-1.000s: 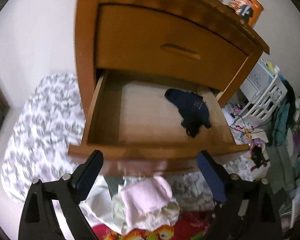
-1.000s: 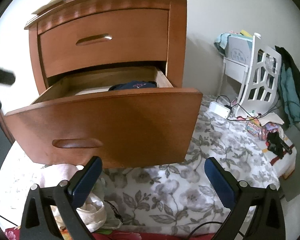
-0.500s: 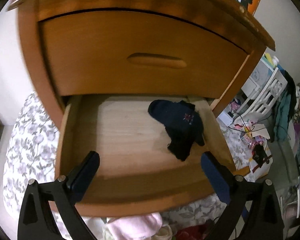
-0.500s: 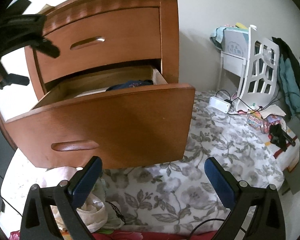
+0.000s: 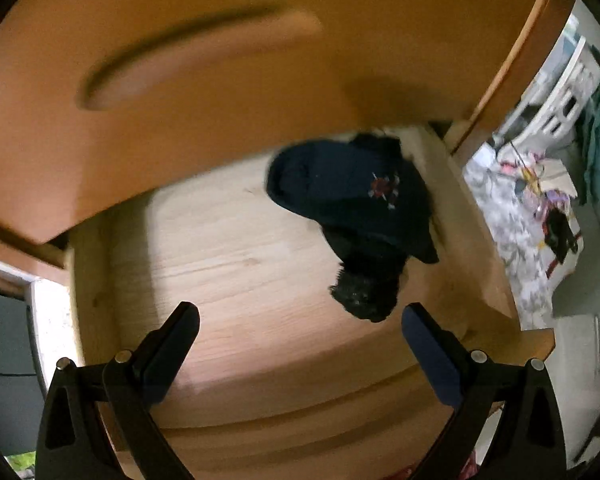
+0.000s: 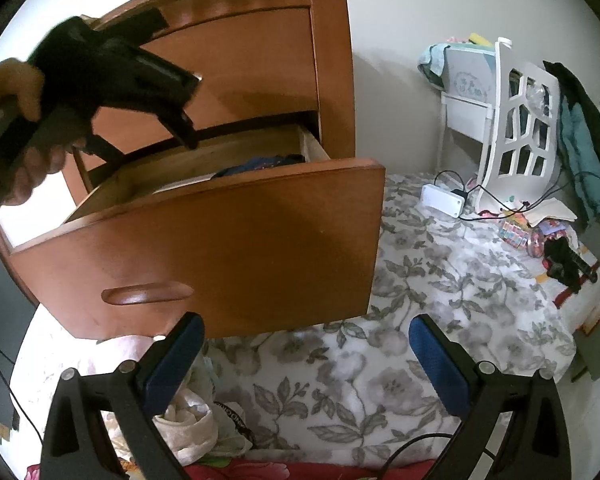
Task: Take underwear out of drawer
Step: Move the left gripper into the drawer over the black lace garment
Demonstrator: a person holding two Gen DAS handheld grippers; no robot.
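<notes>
Two claws, both spread wide and empty. Nearest, the left claw hangs inside the pulled-out drawer. Beyond its tips, dark navy underwear lies crumpled against the drawer's right wall. Best to shift right, then close on the thickest bunched folds. The right claw waits outside above the floral bed.

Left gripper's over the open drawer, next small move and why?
Probably ease the left gripper forward and to its right, down onto the dark navy underwear. Its jaws are open and empty, and the underwear lies against the right wall of the open drawer, ahead of the right fingertip, not between the fingers.
</notes>
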